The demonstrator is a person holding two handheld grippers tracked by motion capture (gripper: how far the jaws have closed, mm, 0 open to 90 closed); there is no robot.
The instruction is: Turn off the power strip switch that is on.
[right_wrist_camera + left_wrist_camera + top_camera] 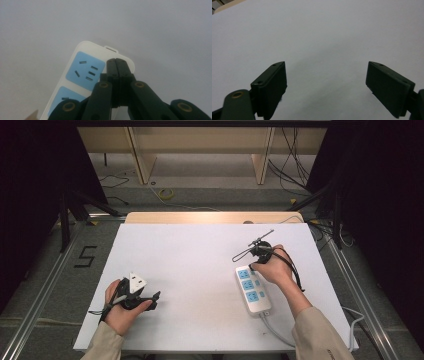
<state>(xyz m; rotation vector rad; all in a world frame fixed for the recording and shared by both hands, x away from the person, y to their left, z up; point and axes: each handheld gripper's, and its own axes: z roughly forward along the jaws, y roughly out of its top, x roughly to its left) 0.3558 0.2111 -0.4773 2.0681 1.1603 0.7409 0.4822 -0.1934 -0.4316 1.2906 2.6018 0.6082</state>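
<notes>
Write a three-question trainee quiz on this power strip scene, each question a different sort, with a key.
1. True or false: the right claw has its jaws pressed together.
2. Which claw is at the power strip? A) left B) right
3. Fill in: the socket faces on the power strip are coloured ____.

Key: 1 true. 2 B; its tips are over the strip's far end, beside a socket. 3 blue. The left claw is open over bare white table.

Beige sleeves (320, 332); each black tool (116, 65) has flat rectangular pads (275, 85), brass-ringed pivots, trailing cable.
</notes>
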